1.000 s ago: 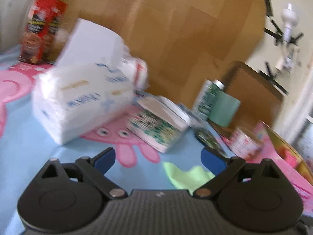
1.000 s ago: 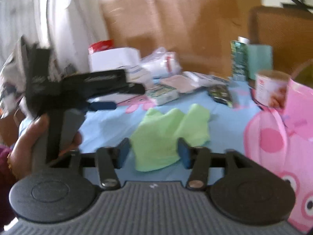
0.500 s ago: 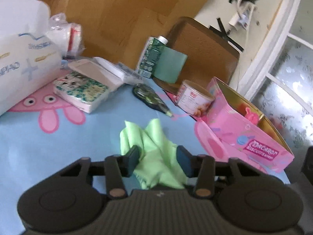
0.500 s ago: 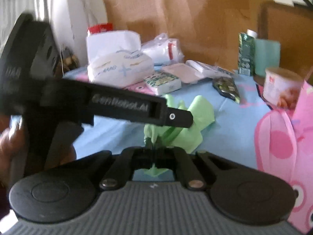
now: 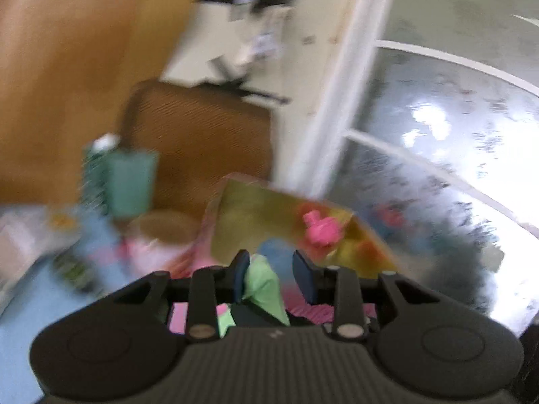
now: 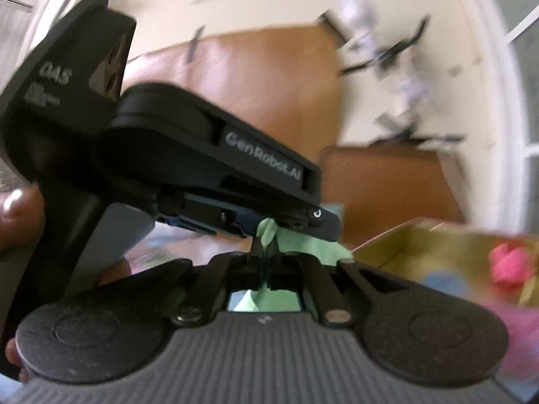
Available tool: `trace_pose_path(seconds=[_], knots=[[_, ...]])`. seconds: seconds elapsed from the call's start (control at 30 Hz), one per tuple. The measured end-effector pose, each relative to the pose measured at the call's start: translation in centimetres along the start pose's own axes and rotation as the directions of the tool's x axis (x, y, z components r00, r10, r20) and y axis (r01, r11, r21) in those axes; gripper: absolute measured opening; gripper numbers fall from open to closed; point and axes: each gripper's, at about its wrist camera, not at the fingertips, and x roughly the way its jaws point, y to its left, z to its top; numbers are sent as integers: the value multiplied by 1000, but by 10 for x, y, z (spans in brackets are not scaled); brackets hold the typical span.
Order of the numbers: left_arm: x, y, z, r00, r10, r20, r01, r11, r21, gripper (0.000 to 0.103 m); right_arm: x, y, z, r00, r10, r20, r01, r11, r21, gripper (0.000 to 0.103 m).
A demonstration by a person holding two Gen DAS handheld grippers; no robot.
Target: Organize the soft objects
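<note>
A light green cloth point(image 5: 262, 282) hangs between my two grippers, off the blue table cover. My left gripper point(image 5: 271, 271) is shut on one part of it; the cloth lies against the left blue pad. My right gripper point(image 6: 264, 257) is shut tight on another fold of the green cloth point(image 6: 269, 232). In the right wrist view the left gripper point(image 6: 316, 222) crosses just above and in front, over the same cloth. Ahead stands an open pink box point(image 5: 269, 208) with a gold inside, holding a pink soft toy point(image 5: 320, 230). The box point(image 6: 421, 245) and toy point(image 6: 508, 262) sit to the right in the right wrist view.
A green carton with a teal cup point(image 5: 129, 181) and a round tin point(image 5: 165, 227) stand left of the box. Behind them is a brown chair back point(image 5: 202, 134); a glass door point(image 5: 438, 168) is at the right. A person's hand point(image 6: 17, 215) holds the left gripper. Both views are blurred.
Both grippers closed on the green cloth and lifted it off the table. Both views swung right and up, so the open pink box now lies straight ahead.
</note>
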Motion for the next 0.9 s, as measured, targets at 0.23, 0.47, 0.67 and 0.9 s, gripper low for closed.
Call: trace_pose_path(seconds=[0.23, 0.47, 0.67, 0.9], knots=[[43, -42, 6, 997, 73, 40, -77, 990, 114, 84, 21, -75, -4, 927, -370, -58, 367, 928, -59, 24], [16, 16, -22, 974, 226, 20, -227, 974, 24, 89, 10, -103, -16, 904, -417, -101, 426, 899, 99, 57], [-33, 89, -46, 915, 403, -11, -402, 910, -98, 89, 23, -56, -15, 958, -278, -66, 284, 955, 87, 62], [-79, 134, -71, 834, 551, -30, -549, 825, -136, 89, 34, 5, -13, 990, -68, -124, 72, 997, 28, 62]])
